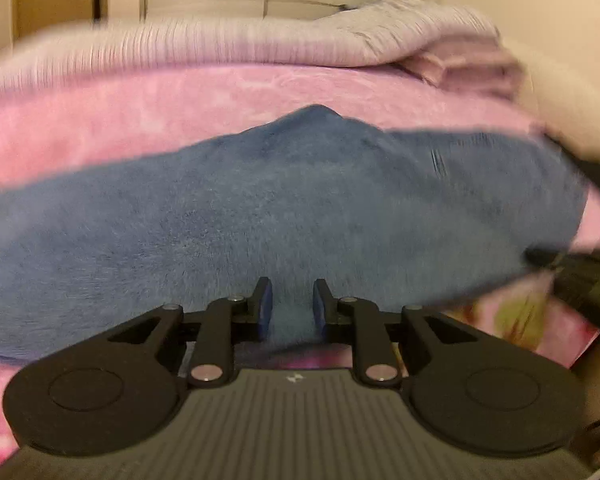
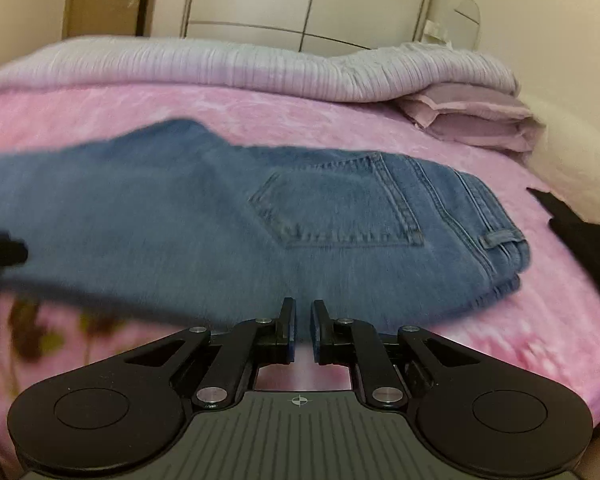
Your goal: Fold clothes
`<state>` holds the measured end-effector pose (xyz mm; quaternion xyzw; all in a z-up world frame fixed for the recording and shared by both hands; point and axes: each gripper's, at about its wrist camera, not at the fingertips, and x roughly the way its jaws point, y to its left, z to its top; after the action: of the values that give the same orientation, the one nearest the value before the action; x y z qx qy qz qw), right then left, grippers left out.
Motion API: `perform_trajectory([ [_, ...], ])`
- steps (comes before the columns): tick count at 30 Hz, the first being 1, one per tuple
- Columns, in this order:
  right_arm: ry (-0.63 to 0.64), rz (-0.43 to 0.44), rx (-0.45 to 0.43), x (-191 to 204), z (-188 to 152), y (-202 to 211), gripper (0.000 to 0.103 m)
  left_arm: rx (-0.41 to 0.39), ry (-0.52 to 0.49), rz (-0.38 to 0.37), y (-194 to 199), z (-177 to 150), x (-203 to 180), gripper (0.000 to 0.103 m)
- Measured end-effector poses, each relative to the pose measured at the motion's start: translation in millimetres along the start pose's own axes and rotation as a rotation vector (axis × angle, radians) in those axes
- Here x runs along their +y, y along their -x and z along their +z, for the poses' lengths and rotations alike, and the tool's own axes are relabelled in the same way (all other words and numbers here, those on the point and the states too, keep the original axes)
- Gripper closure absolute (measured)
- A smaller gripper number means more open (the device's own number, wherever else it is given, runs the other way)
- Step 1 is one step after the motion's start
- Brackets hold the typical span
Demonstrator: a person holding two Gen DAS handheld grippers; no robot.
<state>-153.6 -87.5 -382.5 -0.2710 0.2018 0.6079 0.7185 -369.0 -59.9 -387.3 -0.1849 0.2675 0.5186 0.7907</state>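
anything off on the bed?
Nothing damaged or spilled. The jeans lie folded lengthwise on the pink blanket, back pocket up, roughly square to the bed. A dark garment lies loose at the right edge, unfolded.

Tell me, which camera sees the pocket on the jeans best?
The right wrist view. There the jeans lie across the pink blanket with the back pocket and its stitching plain to see. In the left wrist view the jeans are a blurry blue shape, and no pocket can be made out.
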Motion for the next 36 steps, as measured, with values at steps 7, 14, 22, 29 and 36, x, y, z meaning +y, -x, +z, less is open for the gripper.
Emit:
perform_trajectory([
  [7, -0.156, 0.2, -0.048, -14.1, 19.7, 12.4, 0.082, 0.026, 0.179, -0.157, 3.3, 23.9, 14.9, 0.083],
  [14, -0.046, 0.199, -0.024, 20.2, 3.4, 6.5, 0.065, 0.061, 0.071, -0.1, -5.3, 11.8, -18.3, 0.079],
  [22, -0.182, 0.21, 0.089, 8.8, -1.8, 41.6, 0.062, 0.146, 0.101, 0.033, 36.4, 11.8, -22.9, 0.077],
  [29, -0.194, 0.163, 0.064, 16.3, -3.0, 85.6, 0.057, 0.125, 0.079, 0.138, 85.3, -0.4, -13.8, 0.07],
  [36, -0.217, 0.126, 0.036, 14.9, -5.0, 112.2, 0.053, 0.106, 0.124, 0.229, 123.6, -17.1, 15.6, 0.069],
])
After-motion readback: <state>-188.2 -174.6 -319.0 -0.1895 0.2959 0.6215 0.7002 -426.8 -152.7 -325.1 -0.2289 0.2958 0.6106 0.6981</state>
